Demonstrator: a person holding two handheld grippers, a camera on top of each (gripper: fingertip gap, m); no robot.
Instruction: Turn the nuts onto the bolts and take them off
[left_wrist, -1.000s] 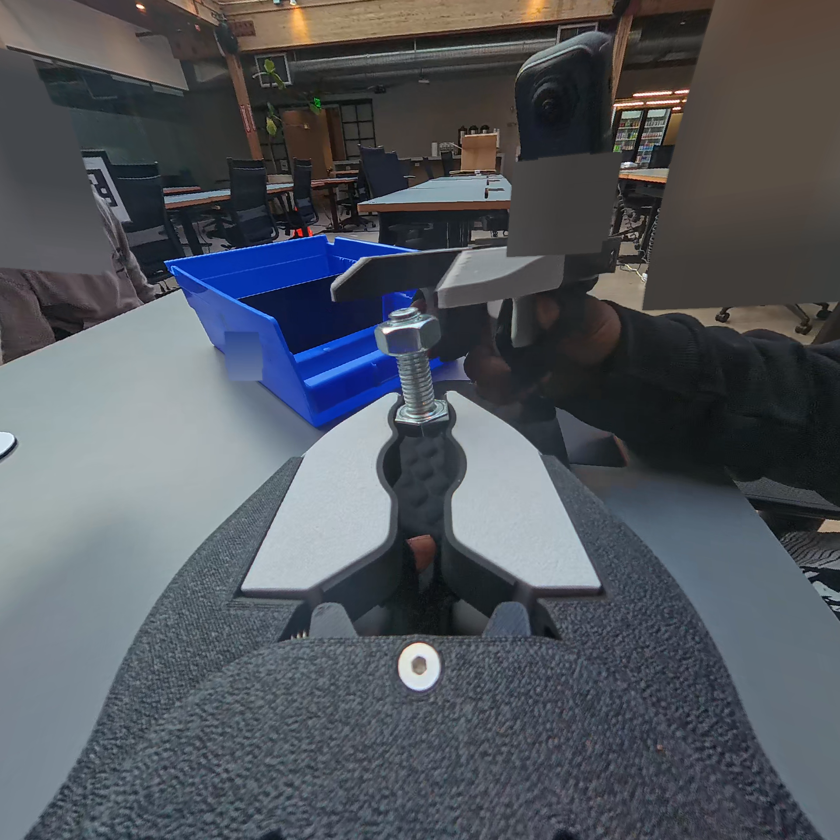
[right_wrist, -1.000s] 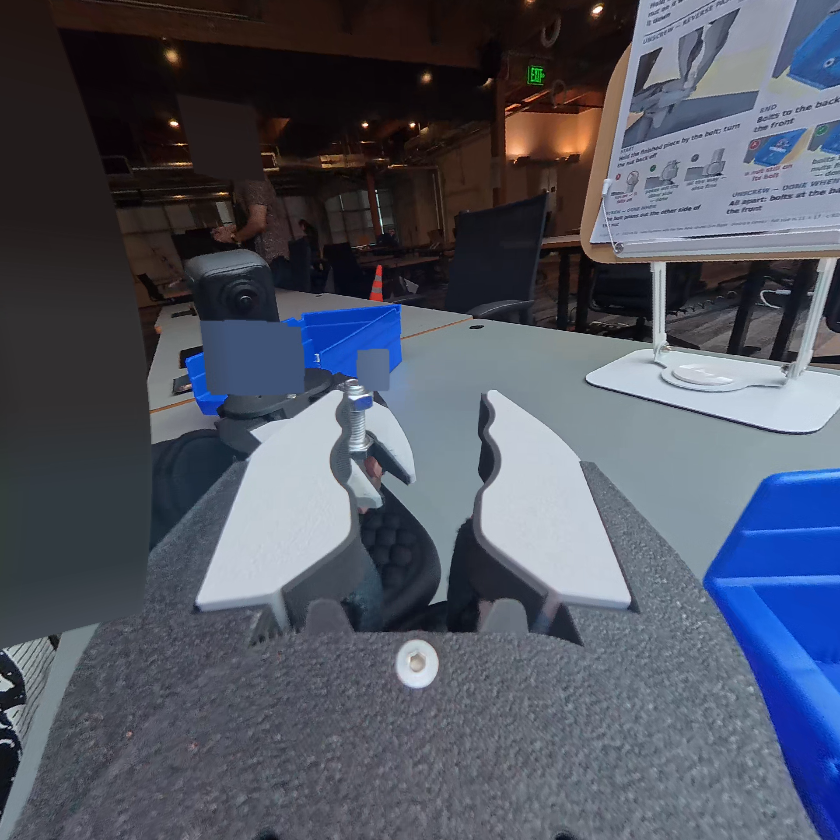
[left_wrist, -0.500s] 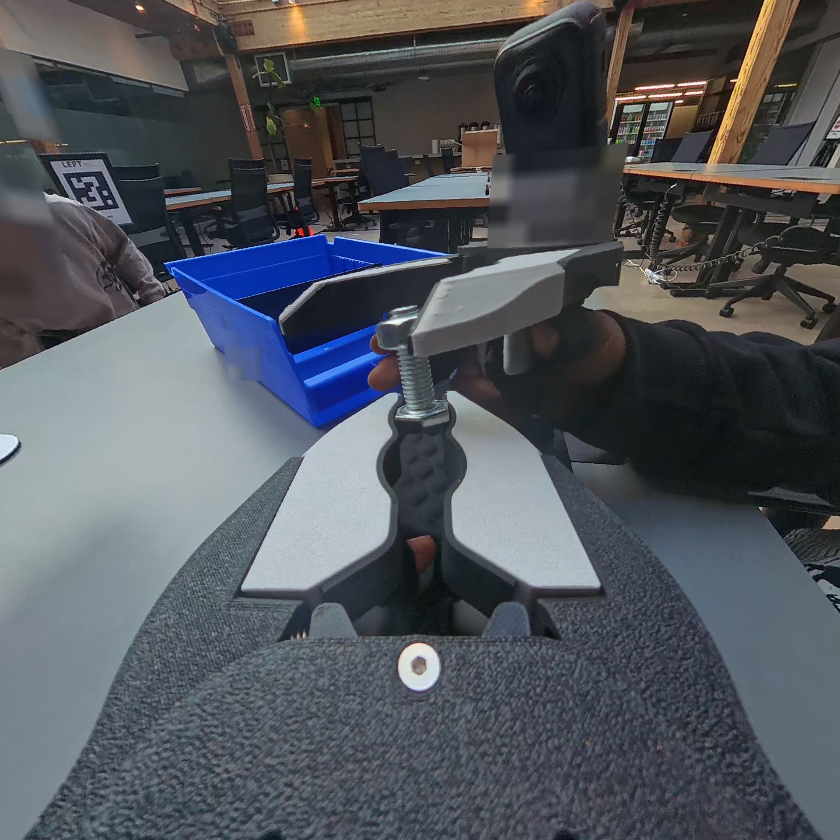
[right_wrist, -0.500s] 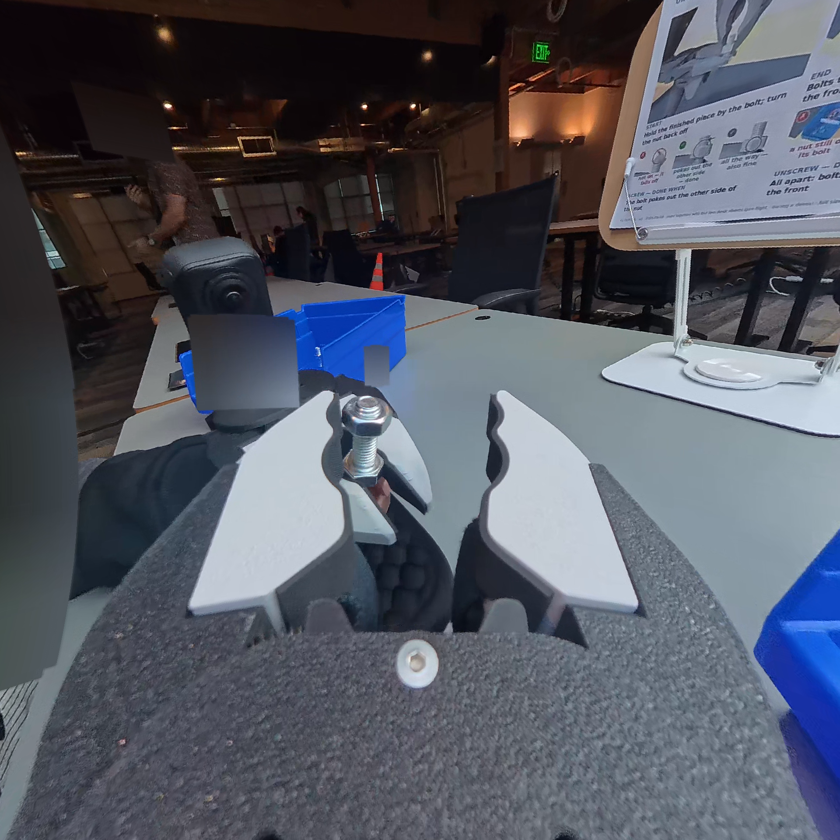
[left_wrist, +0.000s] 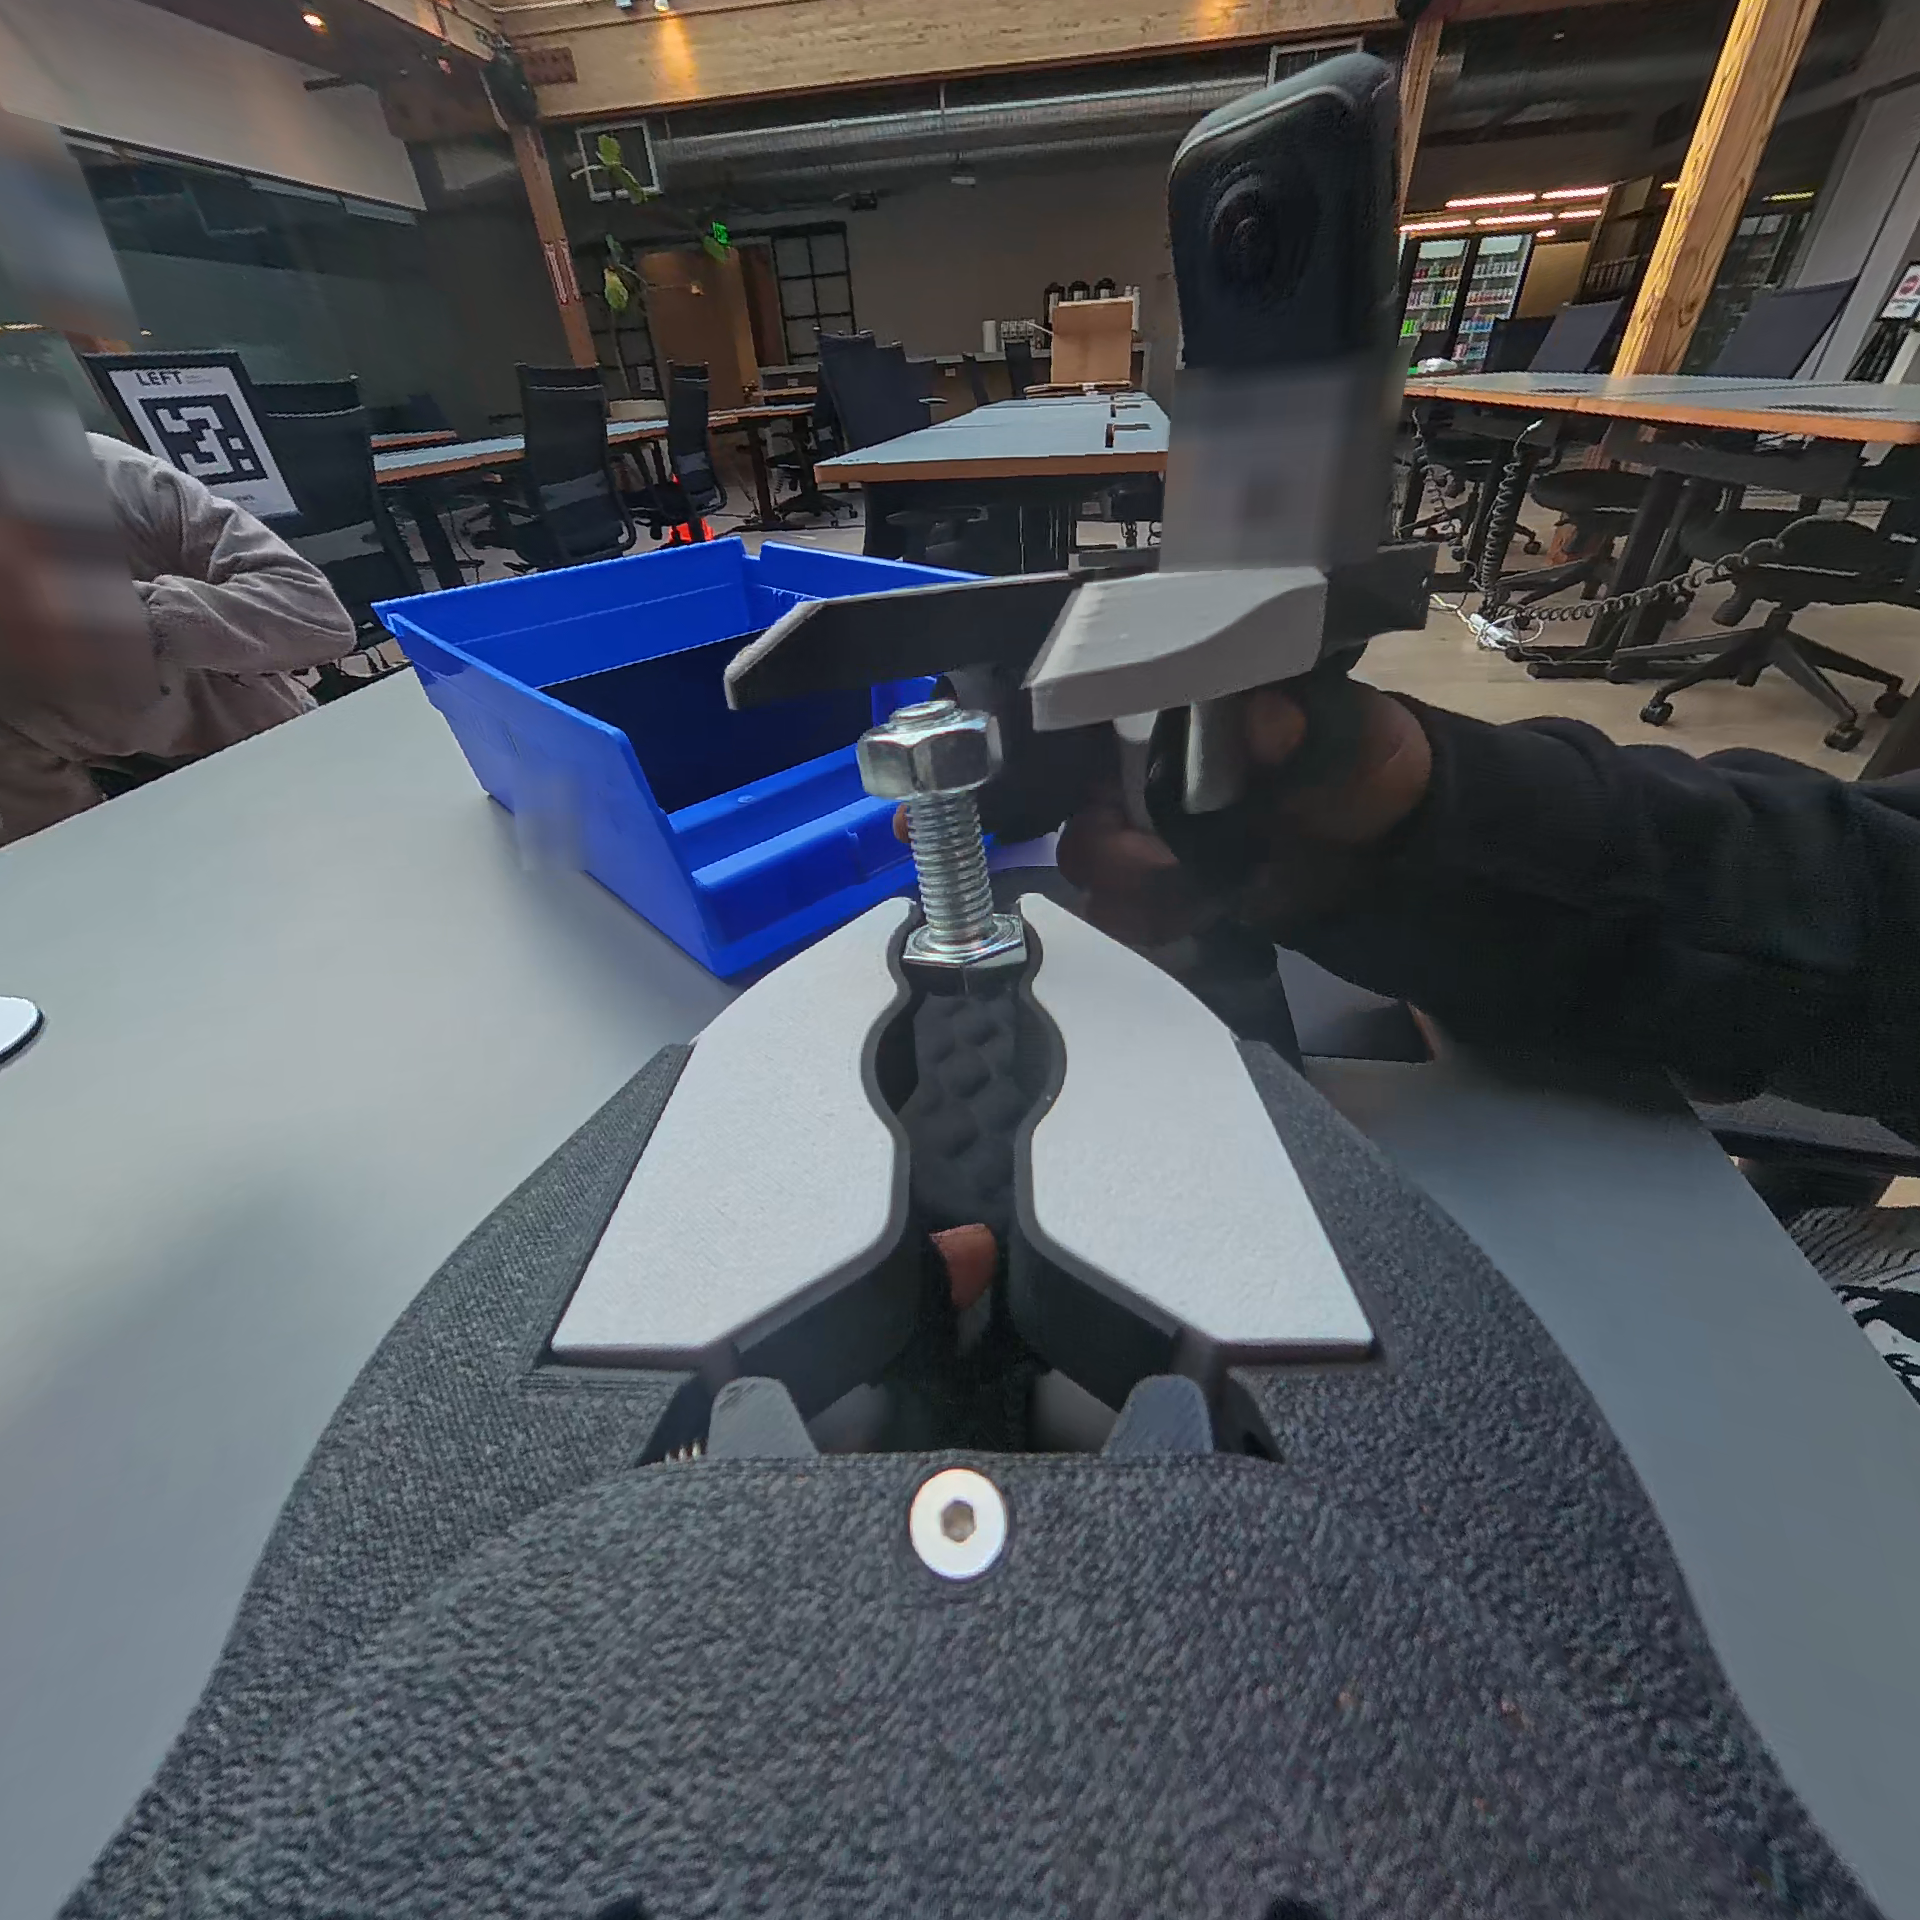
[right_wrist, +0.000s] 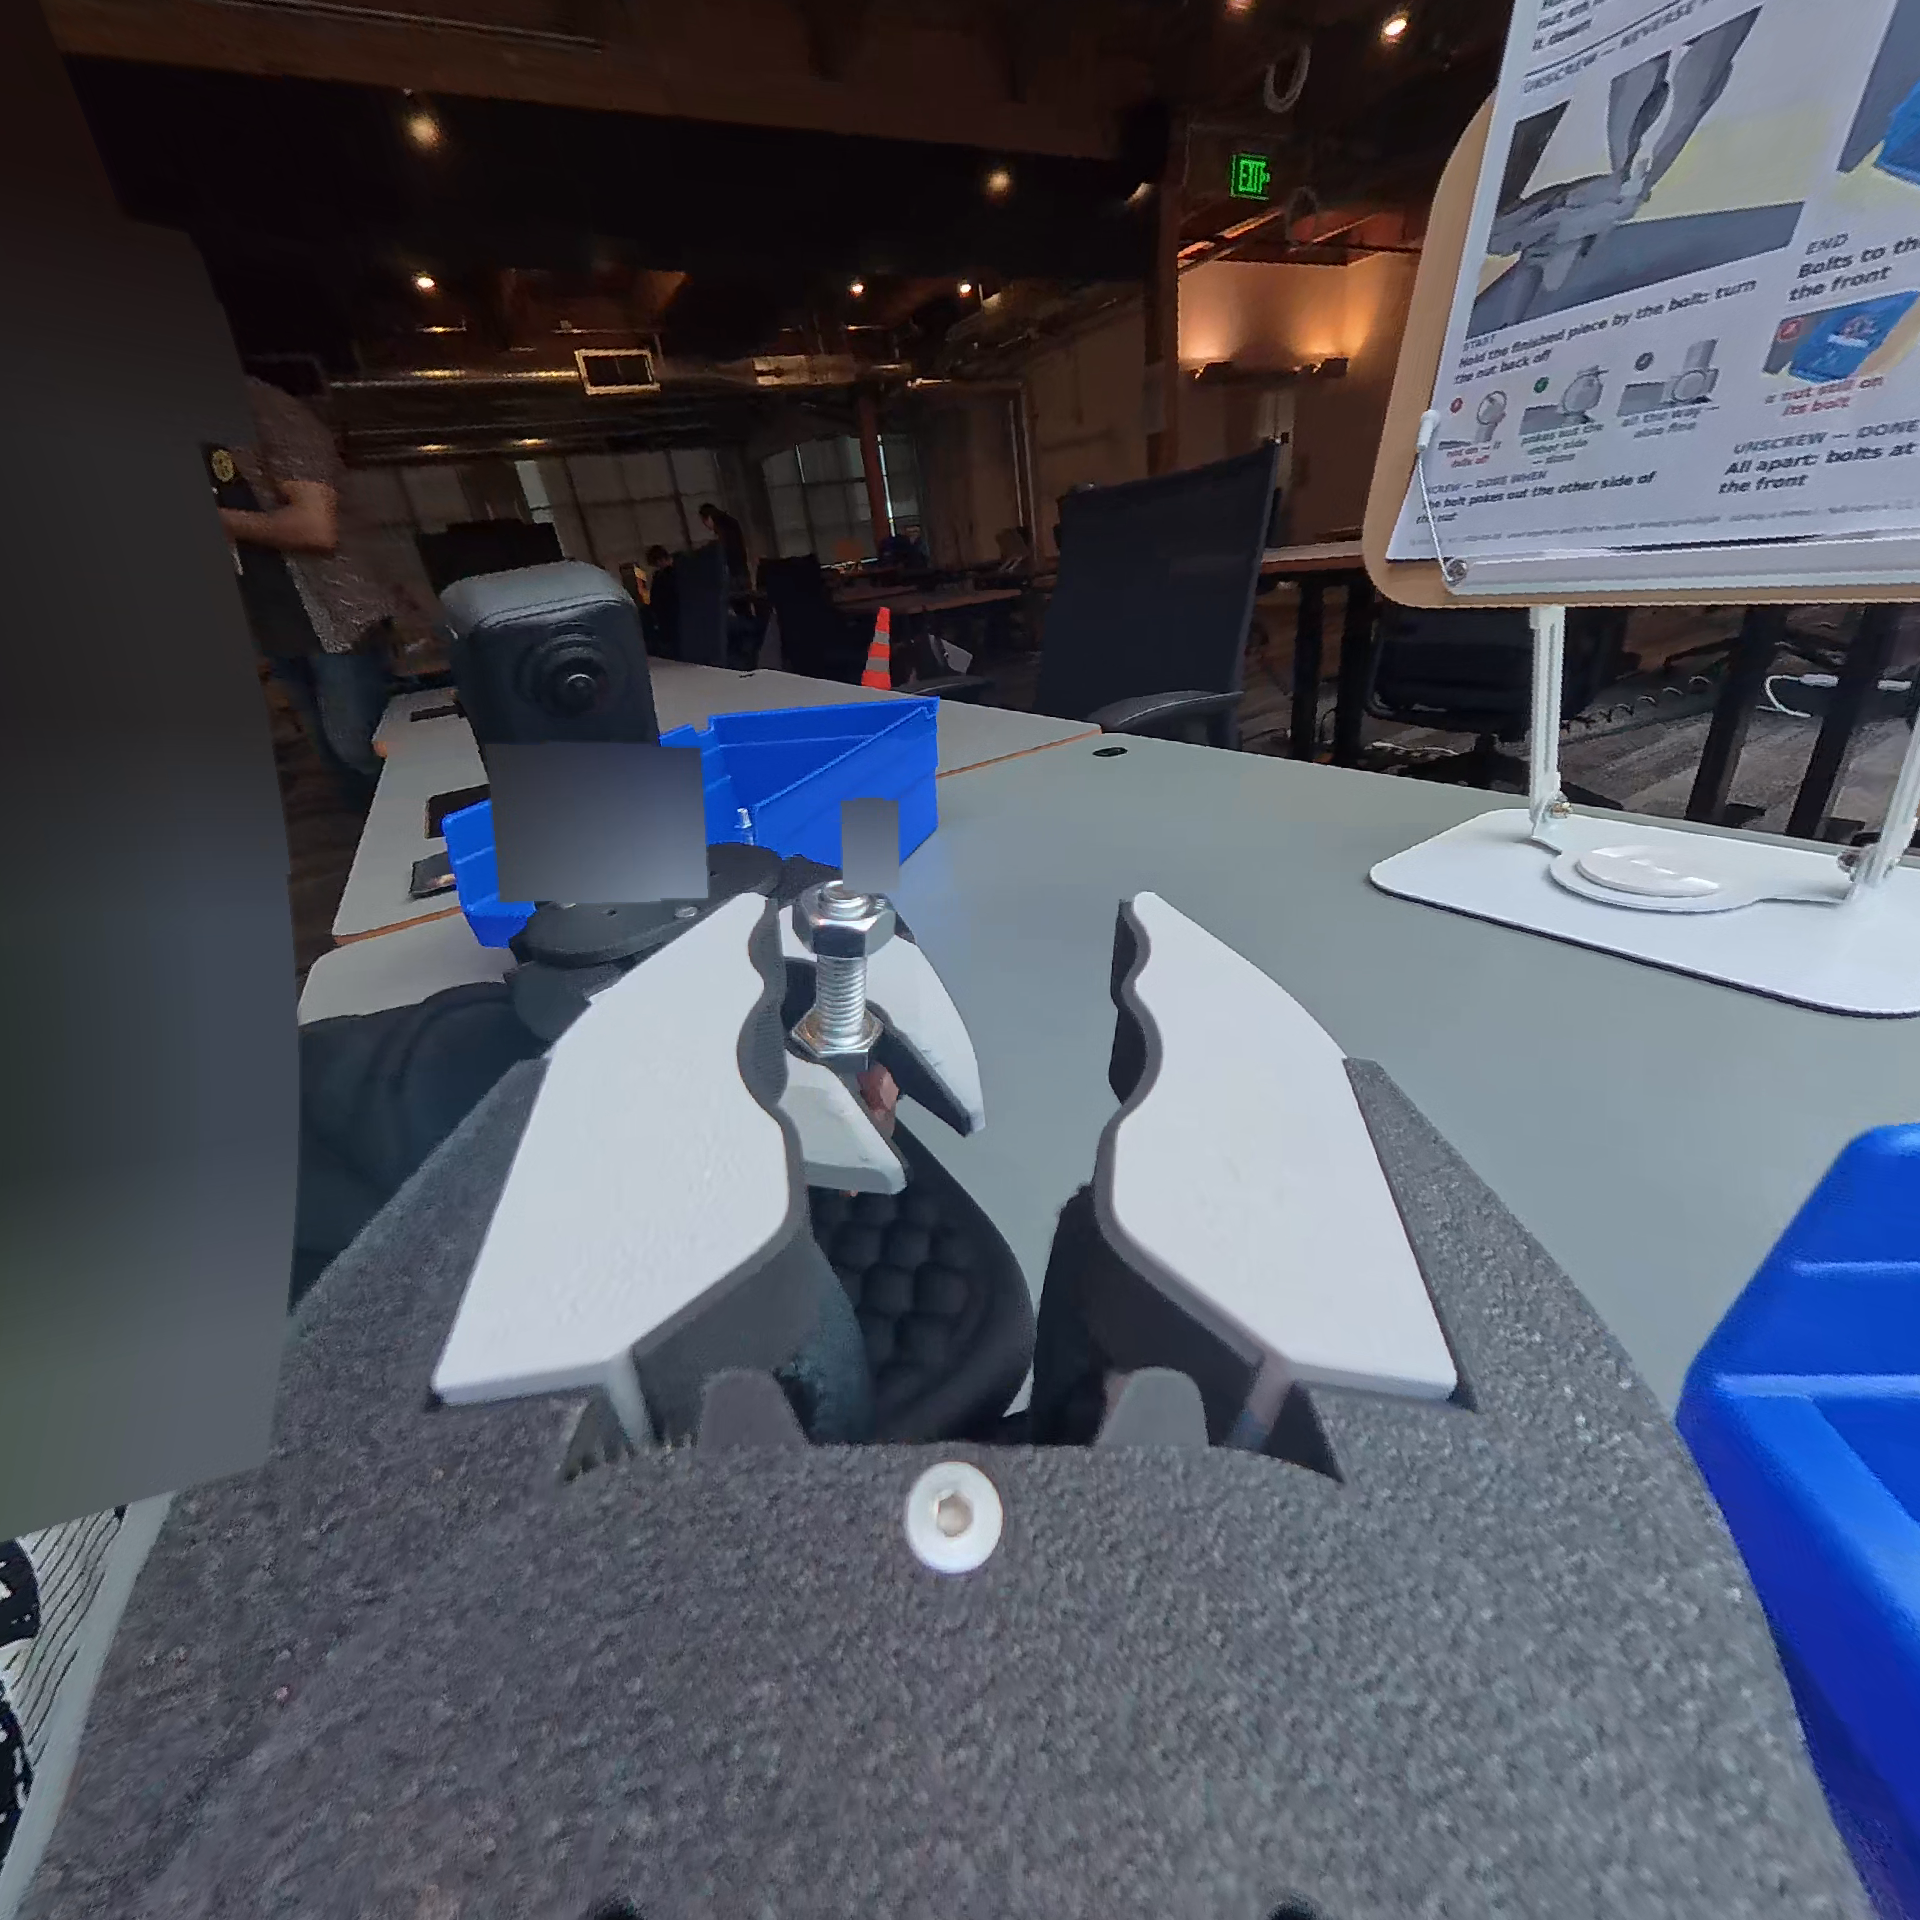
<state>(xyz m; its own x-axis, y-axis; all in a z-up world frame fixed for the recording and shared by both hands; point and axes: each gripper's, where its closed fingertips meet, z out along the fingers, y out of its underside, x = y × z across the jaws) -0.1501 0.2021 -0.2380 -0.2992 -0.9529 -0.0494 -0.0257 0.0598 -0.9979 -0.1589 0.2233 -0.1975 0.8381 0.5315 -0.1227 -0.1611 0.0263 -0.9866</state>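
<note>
My left gripper (left_wrist: 966, 928) is shut on the hex head of a steel bolt (left_wrist: 951, 868) and holds it upright, thread up. A steel nut (left_wrist: 928, 757) sits at the top of the thread. My right gripper (left_wrist: 883, 691) is open, and its fingers hover just above and behind the nut. In the right wrist view my right gripper (right_wrist: 945, 920) is open and empty. There the bolt (right_wrist: 837, 987) and nut (right_wrist: 844, 920) stand close beside its left finger (right_wrist: 665, 1122), inside the gap. The left gripper (right_wrist: 883, 1049) shows below them.
A blue bin (left_wrist: 582, 727) stands on the grey table (left_wrist: 260, 987) behind the bolt; it also shows in the right wrist view (right_wrist: 821, 764). A second blue bin (right_wrist: 1818, 1371) is at the near right. A white stand with an instruction sheet (right_wrist: 1662, 914) is at the far right. A seated person (left_wrist: 208, 623) is at the left. One gripper's finger ends stand about 4 centimetres off the other's.
Half a second ago the right gripper's fingers were lowered around the nut. They have since lifted and drawn back, still open, leaving the nut in view. The left gripper keeps holding the bolt.
</note>
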